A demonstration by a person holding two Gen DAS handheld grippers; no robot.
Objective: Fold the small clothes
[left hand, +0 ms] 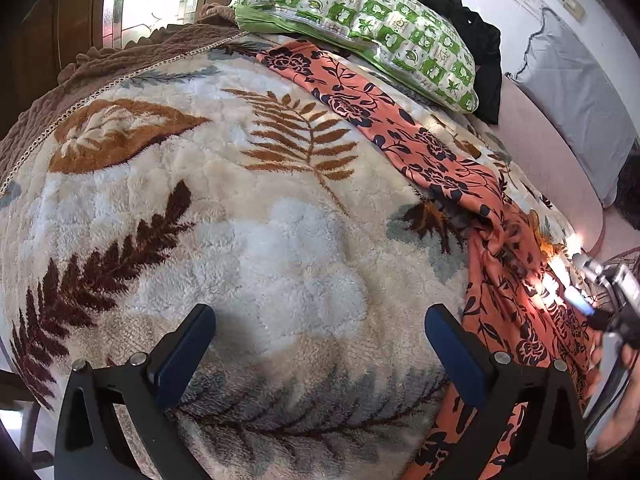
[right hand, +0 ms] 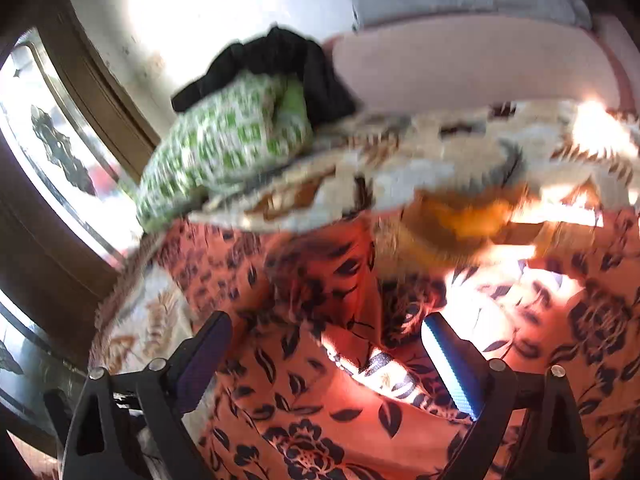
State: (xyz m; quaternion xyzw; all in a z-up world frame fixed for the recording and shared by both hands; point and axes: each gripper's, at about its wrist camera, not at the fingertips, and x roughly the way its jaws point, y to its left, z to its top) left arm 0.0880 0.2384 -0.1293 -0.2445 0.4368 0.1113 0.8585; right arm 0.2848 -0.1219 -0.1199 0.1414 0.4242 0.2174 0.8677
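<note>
While the orange floral garment [left hand: 440,152] is lying stretched and bunched across the leaf-patterned fleece blanket [left hand: 240,220] on the bed, running from the green checked pillow [left hand: 360,20] toward the near edge, the left gripper [left hand: 320,344] is hovering over bare blanket with jaws wide apart. The right gripper [right hand: 326,356] is hanging directly above the cloth, jaws spread and gripping nothing. Being thin, limp and likely slippery, it is probably best pinched at a hem corner.

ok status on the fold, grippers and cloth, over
Left gripper open over bare blanket. Right gripper open above orange floral garment, nothing gripped. Garment strung out unfolded toward green pillow. Right view blurred.
</note>
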